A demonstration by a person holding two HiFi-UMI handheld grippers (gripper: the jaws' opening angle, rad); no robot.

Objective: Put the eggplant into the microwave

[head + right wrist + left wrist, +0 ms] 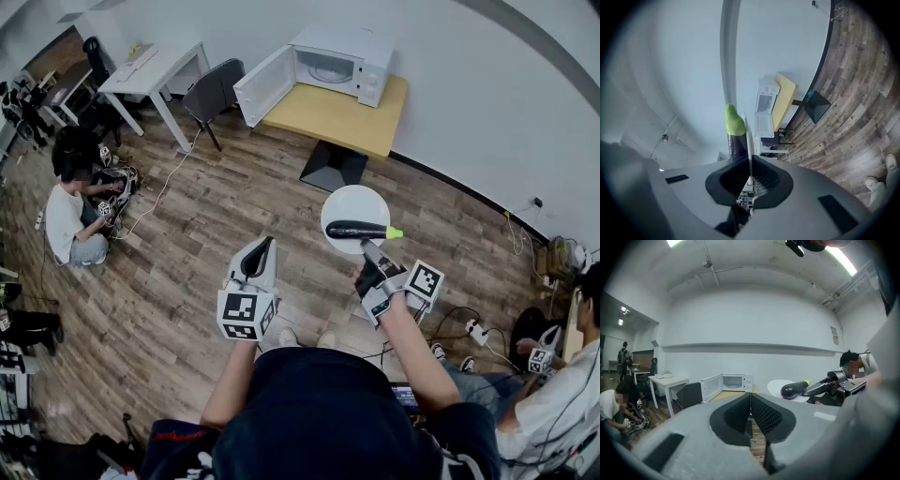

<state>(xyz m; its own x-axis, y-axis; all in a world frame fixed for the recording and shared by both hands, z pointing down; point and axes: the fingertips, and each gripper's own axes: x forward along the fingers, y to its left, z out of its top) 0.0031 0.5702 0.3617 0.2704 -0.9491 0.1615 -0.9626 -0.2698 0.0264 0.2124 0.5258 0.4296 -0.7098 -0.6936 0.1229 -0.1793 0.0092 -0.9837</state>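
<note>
A person stands on a wooden floor (234, 197) with a gripper in each hand, seen from above. The right gripper (370, 248), at about 1 o'clock from the person's body, has its jaws clamped on the rim of a white plate (354, 204). On that plate lies the dark eggplant (359, 230), with its green stem pointing to 3 o'clock. The left gripper (262, 249), at about 11 o'clock, has its jaws pressed together with nothing between them. Well beyond both, at 12 o'clock, the white microwave (337, 61) sits on a yellow table (349, 120) against the wall, with its door (263, 86) swung wide open.
</note>
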